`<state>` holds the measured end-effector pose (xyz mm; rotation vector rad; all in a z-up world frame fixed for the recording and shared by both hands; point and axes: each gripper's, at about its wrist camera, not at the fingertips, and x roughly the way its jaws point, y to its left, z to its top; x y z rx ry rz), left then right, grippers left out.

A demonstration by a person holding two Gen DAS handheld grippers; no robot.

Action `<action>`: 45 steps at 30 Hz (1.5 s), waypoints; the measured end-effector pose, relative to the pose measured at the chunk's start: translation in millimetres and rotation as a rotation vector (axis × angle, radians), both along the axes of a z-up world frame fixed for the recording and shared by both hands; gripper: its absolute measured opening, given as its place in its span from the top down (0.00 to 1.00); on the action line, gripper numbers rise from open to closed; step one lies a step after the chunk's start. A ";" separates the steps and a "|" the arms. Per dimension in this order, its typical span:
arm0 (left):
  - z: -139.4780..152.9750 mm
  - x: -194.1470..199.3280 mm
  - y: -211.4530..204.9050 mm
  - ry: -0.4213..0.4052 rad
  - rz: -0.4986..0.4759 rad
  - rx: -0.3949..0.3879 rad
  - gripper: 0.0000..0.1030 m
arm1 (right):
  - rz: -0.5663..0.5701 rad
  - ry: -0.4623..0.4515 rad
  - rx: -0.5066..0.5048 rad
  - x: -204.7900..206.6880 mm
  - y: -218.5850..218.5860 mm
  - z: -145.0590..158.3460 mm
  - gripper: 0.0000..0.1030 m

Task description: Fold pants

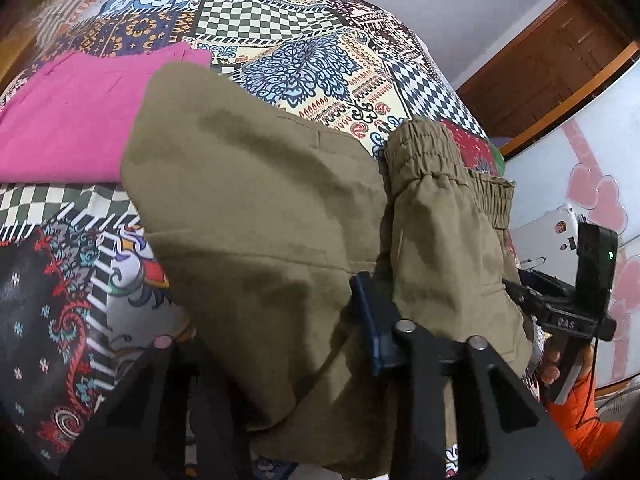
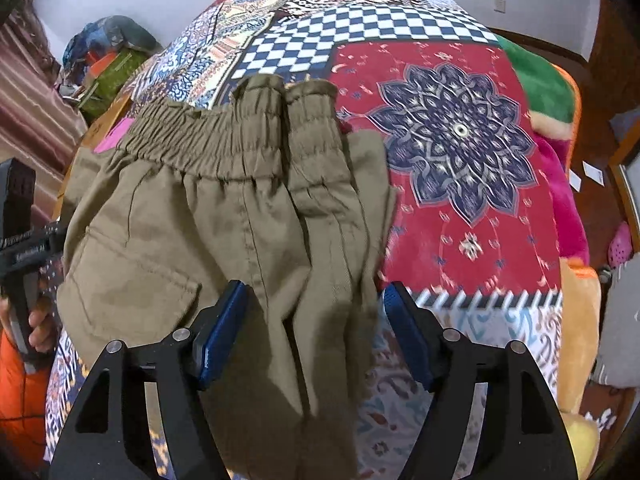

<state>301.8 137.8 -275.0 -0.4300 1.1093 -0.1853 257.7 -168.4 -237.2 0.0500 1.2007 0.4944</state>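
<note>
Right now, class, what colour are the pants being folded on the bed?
Olive khaki pants, plain with no pattern; clearest in the right wrist view.

A home bedroom: a bed (image 2: 460, 208) under a busy patchwork-print cover fills the middle, bright plush blankets (image 2: 560, 184) heaped at its 3 o'clock edge, a wooden door frame (image 1: 552, 64) at 2 o'clock, a curtain (image 2: 32, 120) at 9 o'clock, and painted walls behind.

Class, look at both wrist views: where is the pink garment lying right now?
In the left wrist view, the pink garment lies on the patterned bedspread at upper left, its right edge tucked under the olive pants.
</note>
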 end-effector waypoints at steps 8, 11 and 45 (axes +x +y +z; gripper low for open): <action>17.2 -8.7 -12.3 -0.042 -0.019 0.071 0.86 | 0.002 -0.052 0.006 13.3 23.7 4.8 0.65; 31.1 -14.4 -18.7 -0.078 -0.034 0.094 0.90 | -0.001 -0.065 0.039 11.2 15.0 15.4 0.80; 122.8 -61.2 133.8 -0.228 0.219 0.107 0.93 | 0.161 -0.299 0.048 -6.9 166.2 126.5 0.87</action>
